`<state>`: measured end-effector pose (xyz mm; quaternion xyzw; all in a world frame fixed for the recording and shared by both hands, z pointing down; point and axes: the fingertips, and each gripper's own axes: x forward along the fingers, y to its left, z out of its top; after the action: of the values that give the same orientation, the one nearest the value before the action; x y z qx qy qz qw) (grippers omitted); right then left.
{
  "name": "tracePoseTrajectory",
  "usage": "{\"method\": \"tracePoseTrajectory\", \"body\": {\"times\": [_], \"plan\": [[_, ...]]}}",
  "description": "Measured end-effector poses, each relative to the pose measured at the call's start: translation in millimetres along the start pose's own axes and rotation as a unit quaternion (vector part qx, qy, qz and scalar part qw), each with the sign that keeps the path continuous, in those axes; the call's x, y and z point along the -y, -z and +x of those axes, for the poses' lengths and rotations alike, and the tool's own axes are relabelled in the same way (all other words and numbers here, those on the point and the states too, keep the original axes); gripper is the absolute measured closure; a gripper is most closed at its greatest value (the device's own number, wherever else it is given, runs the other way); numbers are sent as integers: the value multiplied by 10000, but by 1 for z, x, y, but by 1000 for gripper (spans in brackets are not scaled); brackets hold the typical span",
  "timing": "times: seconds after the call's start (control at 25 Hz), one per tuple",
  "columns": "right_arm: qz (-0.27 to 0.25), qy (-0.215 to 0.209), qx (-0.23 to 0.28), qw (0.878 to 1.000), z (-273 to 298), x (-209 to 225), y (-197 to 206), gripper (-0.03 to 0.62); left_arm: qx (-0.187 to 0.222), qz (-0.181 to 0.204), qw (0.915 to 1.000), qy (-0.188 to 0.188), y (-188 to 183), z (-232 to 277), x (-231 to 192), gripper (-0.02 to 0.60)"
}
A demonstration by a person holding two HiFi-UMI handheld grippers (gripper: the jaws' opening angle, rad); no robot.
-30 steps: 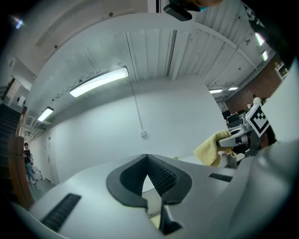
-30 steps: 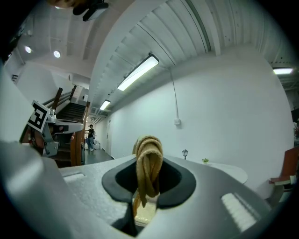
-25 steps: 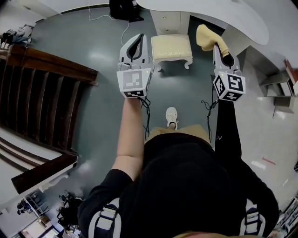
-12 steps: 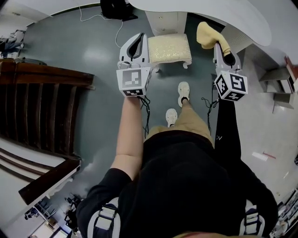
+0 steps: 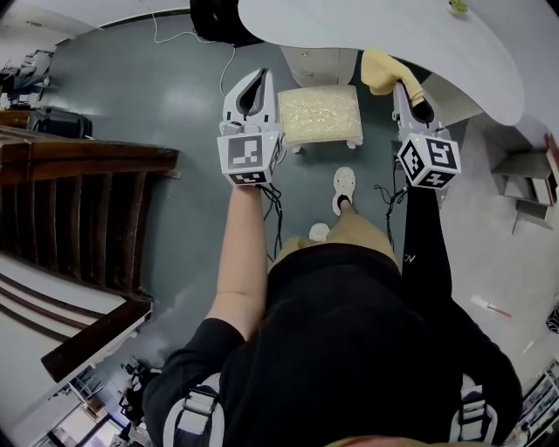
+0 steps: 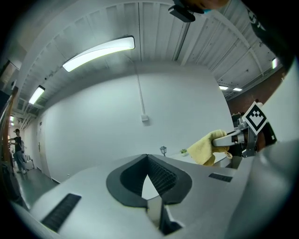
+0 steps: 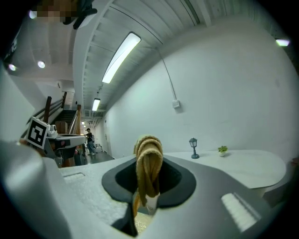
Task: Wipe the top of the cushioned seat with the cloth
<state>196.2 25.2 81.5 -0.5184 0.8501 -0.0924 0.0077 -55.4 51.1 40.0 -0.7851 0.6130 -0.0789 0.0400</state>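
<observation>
The cushioned seat (image 5: 320, 114), a cream stool with white legs, stands on the grey floor ahead of me, between the two grippers in the head view. My right gripper (image 5: 400, 85) is held up to the right of the seat and is shut on the yellow cloth (image 5: 381, 70). That cloth (image 7: 148, 161) hangs folded between its jaws. From the left gripper view the cloth (image 6: 204, 148) shows at the right. My left gripper (image 5: 258, 73) is held to the left of the seat, its jaws closed on nothing (image 6: 147, 159).
A white round table (image 5: 393, 26) overhangs the seat at the back, with a small lamp (image 7: 193, 147) and a plant (image 7: 223, 150) on it. A dark wooden stair rail (image 5: 79, 175) runs along the left. A black object and cable (image 5: 218, 17) lie behind. My white shoe (image 5: 343, 188) is near the seat.
I have stepped forward: one foot has come up toward the seat, and the seat now lies closer between the grippers. Both grippers keep their hold and pose.
</observation>
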Motion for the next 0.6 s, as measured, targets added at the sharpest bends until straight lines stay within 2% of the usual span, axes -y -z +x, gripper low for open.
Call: {"method": "tracePoseTrajectory", "body": {"times": [0.28, 0.48, 0.6], "plan": [[171, -752, -641, 9950, 84, 13, 40, 536, -172, 12, 9993, -336, 26, 62, -15, 574], [339, -1175, -1215, 9850, 125, 0, 91, 537, -468, 29, 9979, -451, 63, 86, -29, 574], [205, -1385, -1549, 9780, 136, -18, 125, 536, -670, -41, 9967, -466, 91, 90, -37, 574]]}}
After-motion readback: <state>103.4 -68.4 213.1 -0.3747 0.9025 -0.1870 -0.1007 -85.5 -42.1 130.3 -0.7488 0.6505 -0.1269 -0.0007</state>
